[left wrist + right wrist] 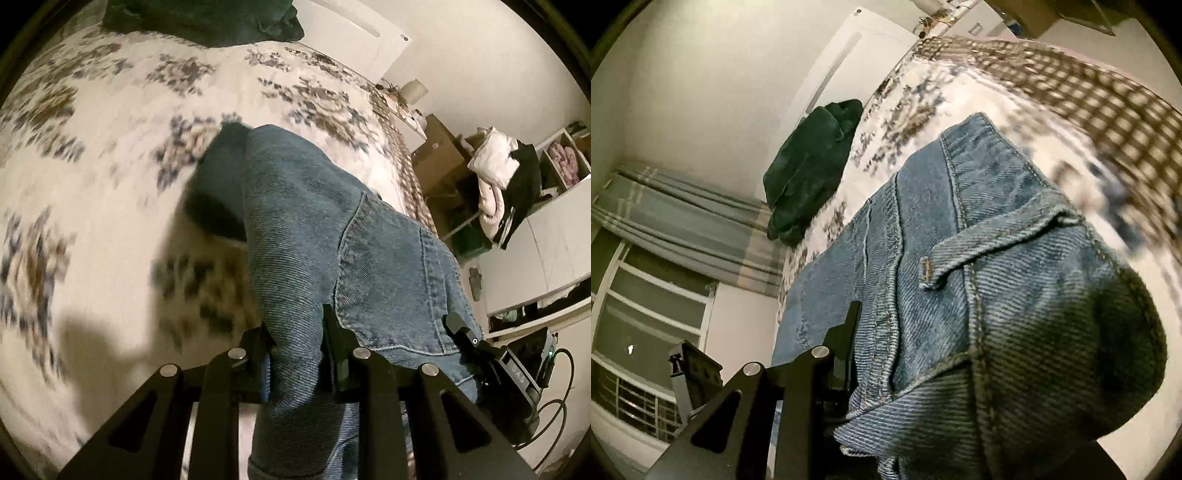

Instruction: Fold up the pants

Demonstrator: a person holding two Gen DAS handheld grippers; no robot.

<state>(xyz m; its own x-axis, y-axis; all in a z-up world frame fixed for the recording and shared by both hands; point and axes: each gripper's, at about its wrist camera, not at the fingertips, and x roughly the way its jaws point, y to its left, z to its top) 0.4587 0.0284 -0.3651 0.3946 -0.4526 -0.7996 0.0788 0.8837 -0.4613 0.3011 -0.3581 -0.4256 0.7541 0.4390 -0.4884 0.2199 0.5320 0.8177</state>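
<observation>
In the left wrist view, the left gripper [295,343] had its two black fingers closed on a bunched fold of the blue denim pants [332,236], which hung lifted above the white floral bedspread [92,147]. A back pocket faced the camera, and the right gripper [476,350] showed at the far edge of the cloth. A dark green garment [207,18] lay at the head of the bed.

In the right wrist view, the pants [979,277] draped over the right gripper [857,369], hiding one finger; it seemed to be gripping the waistband by a belt loop, though I could not tell for sure. Judging by this, folding was mid-way: the pants were being carried over, not yet laid flat.
</observation>
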